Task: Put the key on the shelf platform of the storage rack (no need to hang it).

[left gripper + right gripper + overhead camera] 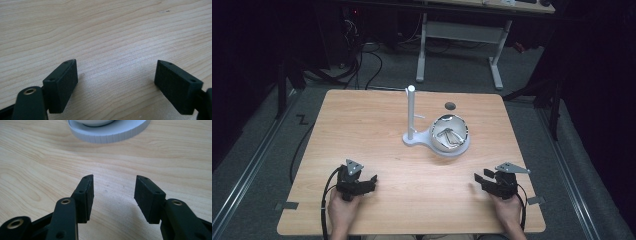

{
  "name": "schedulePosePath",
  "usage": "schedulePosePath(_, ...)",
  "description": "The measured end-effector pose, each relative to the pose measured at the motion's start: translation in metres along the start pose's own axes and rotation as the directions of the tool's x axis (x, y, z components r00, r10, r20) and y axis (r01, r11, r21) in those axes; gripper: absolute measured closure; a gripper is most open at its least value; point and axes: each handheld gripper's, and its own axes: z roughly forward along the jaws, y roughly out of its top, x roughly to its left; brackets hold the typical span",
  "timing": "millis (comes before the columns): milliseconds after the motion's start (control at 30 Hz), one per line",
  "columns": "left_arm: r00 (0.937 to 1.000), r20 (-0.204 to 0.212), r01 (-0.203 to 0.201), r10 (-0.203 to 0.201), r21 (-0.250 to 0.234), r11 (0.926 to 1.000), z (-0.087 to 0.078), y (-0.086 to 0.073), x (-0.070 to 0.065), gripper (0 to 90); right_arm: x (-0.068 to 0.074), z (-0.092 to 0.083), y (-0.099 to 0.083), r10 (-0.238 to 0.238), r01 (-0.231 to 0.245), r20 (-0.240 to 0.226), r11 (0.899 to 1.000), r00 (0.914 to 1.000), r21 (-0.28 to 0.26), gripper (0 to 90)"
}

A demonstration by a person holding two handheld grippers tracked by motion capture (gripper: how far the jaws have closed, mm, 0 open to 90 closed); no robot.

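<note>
A shiny metal bowl (450,134) sits on the round end of a white stand (414,140) a little above the middle of the high view, on the wooden desk (362,120); inside it lie thin metal pieces, too small to name. The stand's white post (411,112) rises upright just left of the bowl. At lower left the left gripper (371,181) rests in a hand (343,212), pointing right, jaws wide with bare desk between. At lower right the right gripper (477,178) points left, jaws apart and holding nothing; in its own view the stand's rim (107,131) lies ahead at the top.
</note>
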Motion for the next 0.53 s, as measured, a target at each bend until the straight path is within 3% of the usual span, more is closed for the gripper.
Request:
schedulePosePath(233,1.0,-0.001,0.0,0.0,0.0,1.0,0.0,0.0,0.0,19.1,0.003,0.008,-0.007,-0.028,0.028,0.025,0.999,0.9993,0.03,48.5)
schedulePosePath(300,1.0,-0.001,0.0,0.0,0.0,1.0,0.0,0.0,0.0,19.1,0.006,0.008,-0.007,-0.053,0.052,0.038,0.998,0.9979,0.038,47.2)
schedulePosePath(400,1.0,-0.001,0.001,-0.001,0.0,1.0,0.0,0.0,0.0,19.1,0.012,0.01,-0.008,-0.127,0.123,0.065,0.991,0.9898,0.053,46.3)
schedulePosePath(533,1.0,-0.001,0.0,0.0,0.0,1.0,0.0,0.0,0.0,19.1,0.011,0.01,-0.008,-0.124,0.121,0.061,0.991,0.9904,0.053,45.9)
